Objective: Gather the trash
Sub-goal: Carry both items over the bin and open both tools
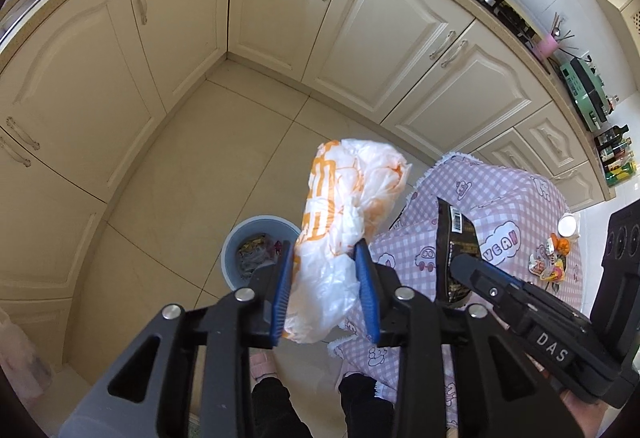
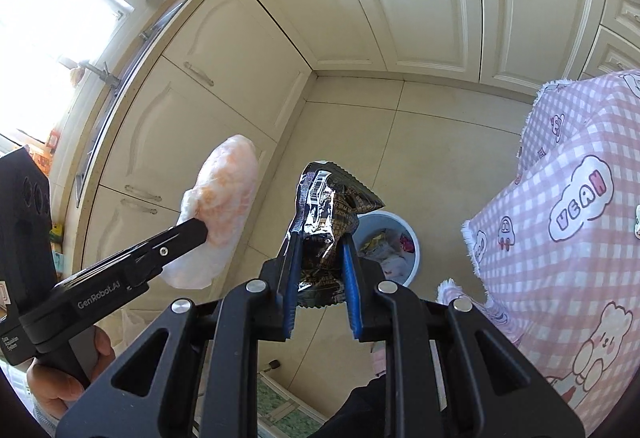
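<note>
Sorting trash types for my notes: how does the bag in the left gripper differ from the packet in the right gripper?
The plastic bag is white with orange print; the foil packet is dark and shiny. The plastic bag is soft, bulky and crumpled; the foil packet is smaller and stiffly creased, with a barcode. Both are held between blue pads above the floor near the bin.

Two claws point(image 1: 326, 252) point(image 2: 320, 244), one plastic bag point(image 1: 340, 222), one foil wrapper point(image 2: 326, 214), one bin point(image 1: 256, 238).

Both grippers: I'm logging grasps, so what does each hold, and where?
Left gripper: white-and-orange plastic bag, lower part. Right gripper: dark snack wrapper, lower half.
</note>
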`<control>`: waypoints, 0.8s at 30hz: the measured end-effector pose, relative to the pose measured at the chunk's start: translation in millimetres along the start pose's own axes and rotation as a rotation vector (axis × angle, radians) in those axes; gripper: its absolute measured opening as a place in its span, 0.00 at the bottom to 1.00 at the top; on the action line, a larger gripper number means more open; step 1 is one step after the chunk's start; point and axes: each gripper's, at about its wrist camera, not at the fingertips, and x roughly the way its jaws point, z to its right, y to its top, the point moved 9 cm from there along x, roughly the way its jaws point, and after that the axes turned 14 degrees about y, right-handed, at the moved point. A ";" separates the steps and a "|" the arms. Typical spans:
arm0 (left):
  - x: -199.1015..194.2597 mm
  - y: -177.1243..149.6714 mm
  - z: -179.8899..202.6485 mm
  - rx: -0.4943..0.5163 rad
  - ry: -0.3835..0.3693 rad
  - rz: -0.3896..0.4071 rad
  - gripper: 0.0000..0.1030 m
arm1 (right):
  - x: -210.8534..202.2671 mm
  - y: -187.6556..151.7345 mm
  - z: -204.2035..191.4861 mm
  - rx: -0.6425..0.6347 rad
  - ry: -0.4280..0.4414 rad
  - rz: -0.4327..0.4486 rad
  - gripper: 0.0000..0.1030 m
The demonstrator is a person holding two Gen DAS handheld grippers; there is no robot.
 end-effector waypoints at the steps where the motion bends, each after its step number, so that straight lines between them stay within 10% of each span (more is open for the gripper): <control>1: 1.7 1.4 -1.6 0.000 -0.002 -0.003 0.30 | 2.2 0.2 -2.1 -0.002 -0.005 0.000 0.18; 24: -2.4 7.1 -45.0 -0.072 0.020 0.003 0.40 | 34.0 -0.9 -30.8 -0.035 -0.016 -0.045 0.18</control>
